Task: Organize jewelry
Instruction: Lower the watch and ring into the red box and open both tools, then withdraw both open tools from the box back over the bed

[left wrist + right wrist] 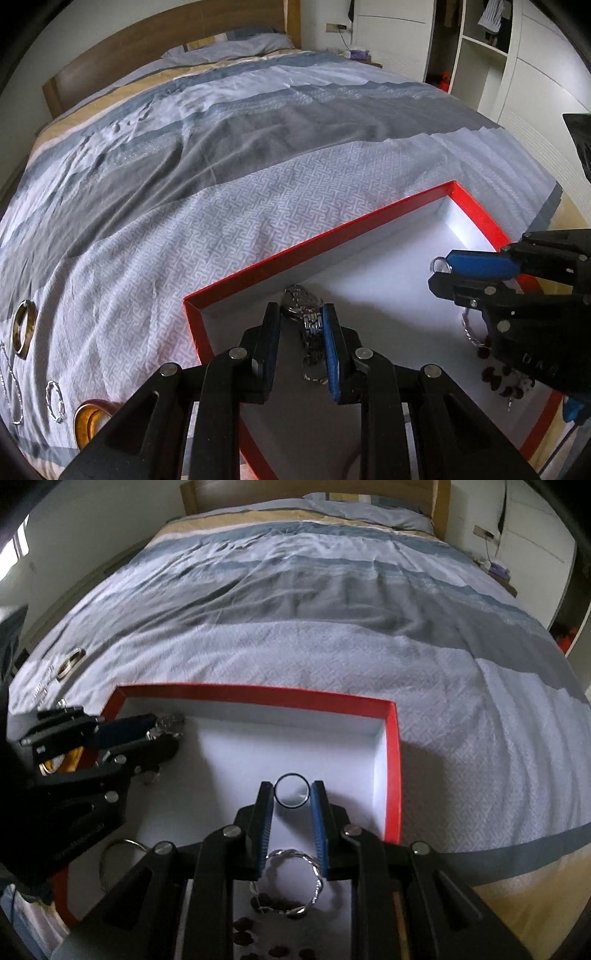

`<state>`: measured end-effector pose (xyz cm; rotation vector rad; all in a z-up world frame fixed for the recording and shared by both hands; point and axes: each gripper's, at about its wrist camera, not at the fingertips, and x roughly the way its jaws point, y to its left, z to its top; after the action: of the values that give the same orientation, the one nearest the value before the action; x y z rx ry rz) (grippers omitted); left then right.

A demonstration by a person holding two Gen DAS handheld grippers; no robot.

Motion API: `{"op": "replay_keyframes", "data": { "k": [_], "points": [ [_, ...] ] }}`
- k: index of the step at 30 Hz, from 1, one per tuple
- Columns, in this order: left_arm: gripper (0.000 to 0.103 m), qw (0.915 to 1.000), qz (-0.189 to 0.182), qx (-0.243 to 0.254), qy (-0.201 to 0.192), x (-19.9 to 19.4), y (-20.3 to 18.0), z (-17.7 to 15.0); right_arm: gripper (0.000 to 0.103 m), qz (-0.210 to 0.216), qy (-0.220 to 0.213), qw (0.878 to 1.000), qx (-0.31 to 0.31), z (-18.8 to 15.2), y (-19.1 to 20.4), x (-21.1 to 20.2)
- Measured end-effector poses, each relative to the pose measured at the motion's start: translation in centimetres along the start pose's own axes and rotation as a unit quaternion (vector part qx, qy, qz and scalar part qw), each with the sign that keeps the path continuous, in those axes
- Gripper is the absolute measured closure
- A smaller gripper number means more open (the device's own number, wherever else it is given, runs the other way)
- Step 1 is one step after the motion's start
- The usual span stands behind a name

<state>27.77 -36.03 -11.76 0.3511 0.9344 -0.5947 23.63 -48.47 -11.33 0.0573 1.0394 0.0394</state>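
Jewelry is split between the red-rimmed box (392,760) and the bed cover (258,206) beside it. Inside the box, a steel watch (304,306) lies near the corner closest to the left tool (300,317), whose fingers straddle its band with a gap on both sides, so it looks unclamped, probably just letting go or about to grip; I cannot tell which. The right tool (292,794) pinches a thin dark ring (292,791) between its pads, held above the white floor of the box, well inside the far wall, presumably so it drops in free space. Nearer that tool's base within the box lie a twisted silver bangle (295,882), a plain hoop (118,853) and some dark beads (258,934). Outside the box, on the cover past its left wall, wait a brown-gold bangle (24,328), a small twisted hoop (55,400), a gold bangle (86,424) and a chain (11,387). Judging by this, sorting is roughly halfway, with those pieces left to bring in.
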Motion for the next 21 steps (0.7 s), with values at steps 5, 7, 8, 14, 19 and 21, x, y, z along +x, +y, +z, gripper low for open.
{"op": "replay_keyframes", "data": {
  "k": [5,7,8,14,19,21],
  "points": [
    [0.079,1.0000,-0.002,0.001,0.002,0.1,0.2,0.0,0.083,0.002,-0.003,1.000,-0.004,0.0,0.0,-0.2],
    [0.079,0.9999,-0.011,0.001,0.005,-0.2,0.2,-0.1,0.083,-0.001,-0.004,1.000,-0.006,-0.2,0.0,-0.5],
    [0.078,0.9999,-0.015,-0.001,0.007,-0.4,0.3,0.0,0.083,-0.002,-0.004,1.000,-0.006,-0.2,0.0,-0.6],
    [0.062,0.9997,-0.017,-0.010,-0.011,-4.2,0.3,-0.4,0.082,-0.005,-0.019,1.000,0.021,-1.4,-0.8,-3.9],
    [0.047,0.9990,-0.001,-0.013,-0.043,-9.3,-0.2,-1.2,0.082,-0.012,-0.045,0.998,0.036,-2.7,-0.4,-8.4],
    [0.044,0.9981,0.012,-0.017,-0.057,-11.7,-0.5,-1.7,0.082,-0.011,-0.060,0.997,0.042,-3.2,0.3,-10.6]
  ]
}}
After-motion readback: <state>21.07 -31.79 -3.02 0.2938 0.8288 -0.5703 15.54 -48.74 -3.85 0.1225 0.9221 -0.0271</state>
